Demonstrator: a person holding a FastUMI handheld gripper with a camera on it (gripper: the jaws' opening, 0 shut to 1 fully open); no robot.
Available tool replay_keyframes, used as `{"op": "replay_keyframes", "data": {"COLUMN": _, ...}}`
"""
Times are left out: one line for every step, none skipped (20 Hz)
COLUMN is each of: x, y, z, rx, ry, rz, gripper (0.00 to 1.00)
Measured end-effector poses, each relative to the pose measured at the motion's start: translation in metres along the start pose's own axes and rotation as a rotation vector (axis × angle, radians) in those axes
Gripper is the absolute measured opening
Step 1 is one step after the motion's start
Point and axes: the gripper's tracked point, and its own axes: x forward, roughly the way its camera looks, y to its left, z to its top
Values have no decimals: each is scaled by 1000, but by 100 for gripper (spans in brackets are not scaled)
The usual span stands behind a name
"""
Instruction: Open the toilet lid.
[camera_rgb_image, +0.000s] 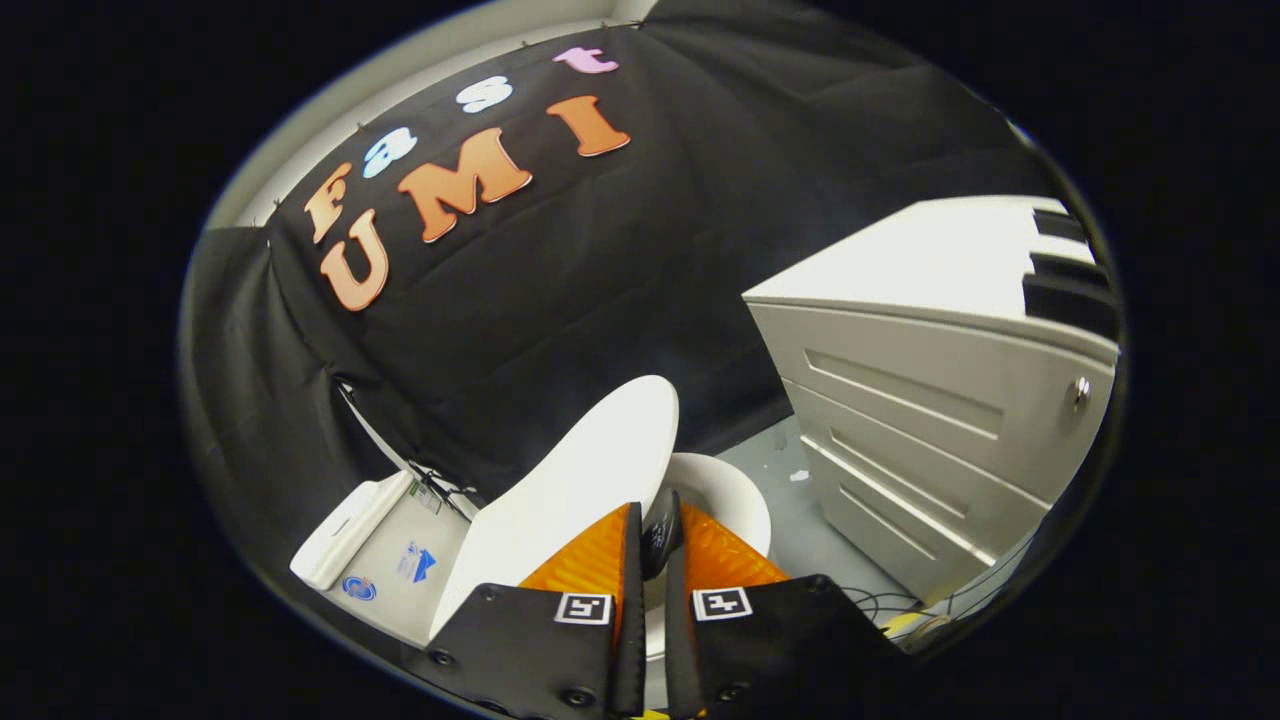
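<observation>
The tool points forward and slightly down over the toilet, its two fingers drawn almost together with only a thin slit between them; whether they pinch anything cannot be told. Just ahead of the fingers and to their left, the toilet lid stands raised, tilted back toward the tank. The bowl's seat shows beyond the fingertips. Farther right stands a pale drawer cabinet on the grey floor.

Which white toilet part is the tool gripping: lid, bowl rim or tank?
The raised white oval lid. The tool fingers close on its edge; the white bowl rim lies beyond them, and the white tank sits apart, behind the lid.
</observation>
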Motion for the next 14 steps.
{"op": "replay_keyframes", "data": {"x": -2, "y": 12, "z": 10, "rx": -15, "ry": -17, "rz": 10, "gripper": 16}}
{"op": "replay_keyframes", "data": {"x": -5, "y": 25, "z": 18, "rx": -28, "ry": -27, "rz": 27, "gripper": 15}}
{"op": "replay_keyframes", "data": {"x": -9, "y": 38, "z": 27, "rx": -45, "ry": -41, "rz": 41, "gripper": 15}}
{"op": "replay_keyframes", "data": {"x": -12, "y": 51, "z": 34, "rx": -75, "ry": -50, "rz": 53, "gripper": 15}}
{"op": "replay_keyframes", "data": {"x": -17, "y": 66, "z": 42, "rx": -124, "ry": -66, "rz": 68, "gripper": 15}}
{"op": "replay_keyframes", "data": {"x": -21, "y": 82, "z": 49, "rx": -169, "ry": -84, "rz": 85, "gripper": 15}}
{"op": "replay_keyframes", "data": {"x": -24, "y": 97, "z": 56, "rx": -202, "ry": -98, "rz": 99, "gripper": 15}}
{"op": "replay_keyframes", "data": {"x": -26, "y": 114, "z": 63, "rx": -225, "ry": -106, "rz": 108, "gripper": 15}}
{"op": "replay_keyframes", "data": {"x": -26, "y": 125, "z": 68, "rx": -248, "ry": -105, "rz": 107, "gripper": 15}}
{"op": "replay_keyframes", "data": {"x": -28, "y": 137, "z": 71, "rx": -266, "ry": -104, "rz": 114, "gripper": 15}}
{"op": "replay_keyframes", "data": {"x": -27, "y": 149, "z": 75, "rx": -285, "ry": -108, "rz": 115, "gripper": 15}}
{"op": "replay_keyframes", "data": {"x": -27, "y": 160, "z": 79, "rx": -299, "ry": -117, "rz": 120, "gripper": 17}}
{"op": "replay_keyframes", "data": {"x": -25, "y": 166, "z": 81, "rx": -307, "ry": -114, "rz": 118, "gripper": 16}}
{"op": "replay_keyframes", "data": {"x": -24, "y": 171, "z": 81, "rx": -306, "ry": -111, "rz": 121, "gripper": 18}}
